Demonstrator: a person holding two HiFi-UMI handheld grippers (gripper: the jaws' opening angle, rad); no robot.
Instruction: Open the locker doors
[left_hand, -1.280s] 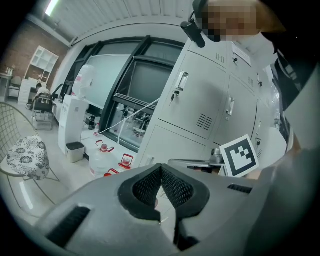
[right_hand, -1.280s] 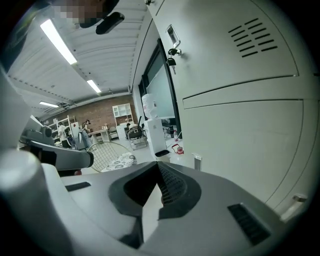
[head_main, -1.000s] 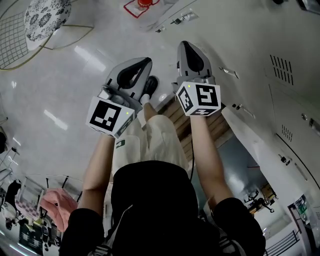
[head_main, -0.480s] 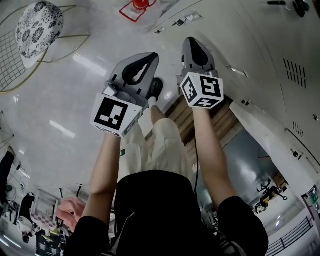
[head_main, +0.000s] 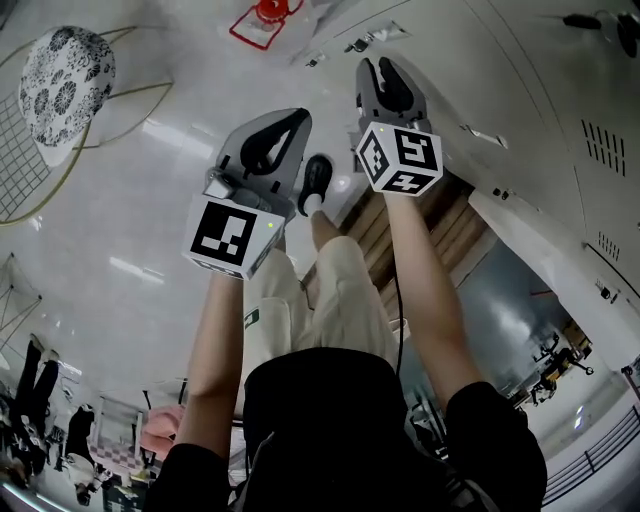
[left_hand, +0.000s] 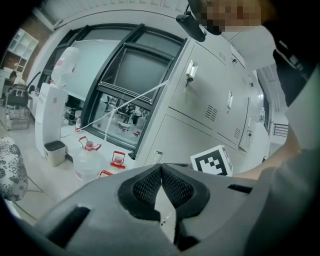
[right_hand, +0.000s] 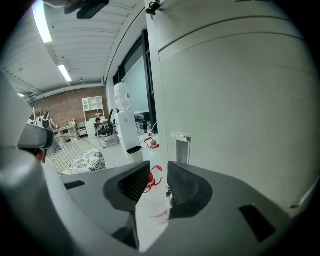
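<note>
The grey lockers (head_main: 545, 95) run along the right of the head view. One lower door (head_main: 555, 265) stands swung out by my right forearm. My right gripper (head_main: 386, 70) points at the locker fronts, and its jaws are opening with nothing between them. In the right gripper view, that gripper (right_hand: 159, 171) shows a narrow gap, with a locker handle (right_hand: 181, 146) on the closed door (right_hand: 240, 100) just beyond. My left gripper (head_main: 296, 122) is shut and empty, left of the right one. From the left gripper view, the left gripper (left_hand: 161, 168) faces upper lockers with a keyed handle (left_hand: 189, 76).
Water jugs with red handles (head_main: 268, 14) stand on the floor near the locker end. A wire chair with a patterned cushion (head_main: 66, 66) is at the far left. A white water dispenser (right_hand: 125, 122) stands by the window. My legs and a black shoe (head_main: 316, 182) are below the grippers.
The right gripper's jaws have parted from shut to a narrow gap. Both grippers have shifted a little upward in the head view, the right one closer to the locker fronts.
</note>
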